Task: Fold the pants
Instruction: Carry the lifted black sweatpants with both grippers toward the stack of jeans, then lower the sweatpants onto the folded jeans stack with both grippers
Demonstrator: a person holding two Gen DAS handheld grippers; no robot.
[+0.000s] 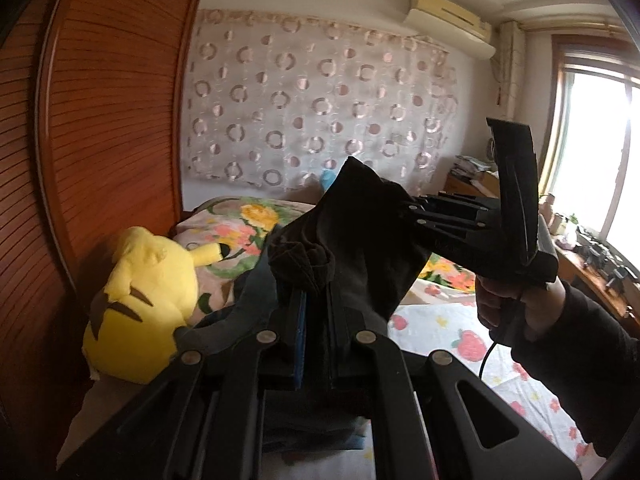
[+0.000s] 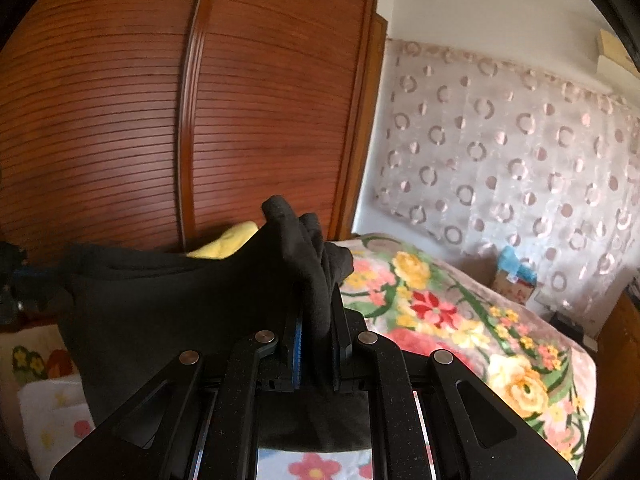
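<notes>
the black pants (image 1: pixel 352 248) hang in the air above the bed (image 1: pixel 460 344), stretched between both grippers. the left gripper (image 1: pixel 316 312) has its fingers (image 1: pixel 298 320) closed on a bunched fold of the cloth, which bulges out just past the tips. the right gripper (image 2: pixel 316 320) likewise pinches a gathered ridge of the pants (image 2: pixel 180 312) between its fingers (image 2: pixel 294 340), the rest draping away to its left. a yellow plush toy (image 1: pixel 140 300) lies on the bed beside the wooden wardrobe (image 2: pixel 120 100).
</notes>
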